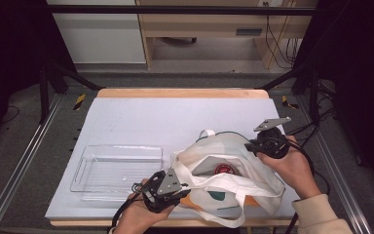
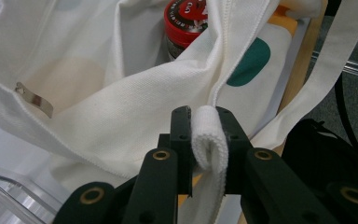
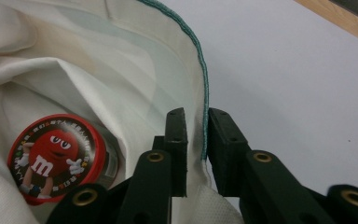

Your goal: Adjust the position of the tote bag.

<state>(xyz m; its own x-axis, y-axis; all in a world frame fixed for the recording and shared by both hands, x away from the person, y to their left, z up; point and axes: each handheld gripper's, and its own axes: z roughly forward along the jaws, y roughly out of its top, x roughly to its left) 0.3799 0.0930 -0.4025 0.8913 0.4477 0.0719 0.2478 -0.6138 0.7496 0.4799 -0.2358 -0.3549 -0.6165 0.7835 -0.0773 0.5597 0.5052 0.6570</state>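
So far the work looks to be in its opening stage: the white tote bag (image 1: 226, 183) lies on the near right part of the table (image 1: 141, 117), its mouth is being spread, and the red-lidded candy jar (image 1: 222, 170) sits inside it, not yet lifted out. The clear plastic tray (image 1: 118, 170) stands to the left of the bag, just beside it, with nothing in it, so my guess is that whatever comes out of the bag is meant to go there, and that all of that remains to be done. The left gripper (image 2: 204, 135) is at the bag's near left corner, its jaws clamped on a folded piece of the white strap or hem (image 2: 207, 140), which fills the narrow gap between them. The right gripper (image 3: 196, 140) is at the far right side of the mouth, and its jaws stand narrow on either side of the green-stitched rim (image 3: 201, 93); the cloth runs between them and they appear to pinch it, though the pads' contact is hard to make out. In the high view the left hand (image 1: 141, 212) comes in low from the bottom edge with its gripper pointing right, toward the bag, while the right hand (image 1: 292, 163) reaches in from the right, wrist bent, its gripper pointing left and down into the rim. Between the two grips the mouth is held open and the jar's lid faces up.
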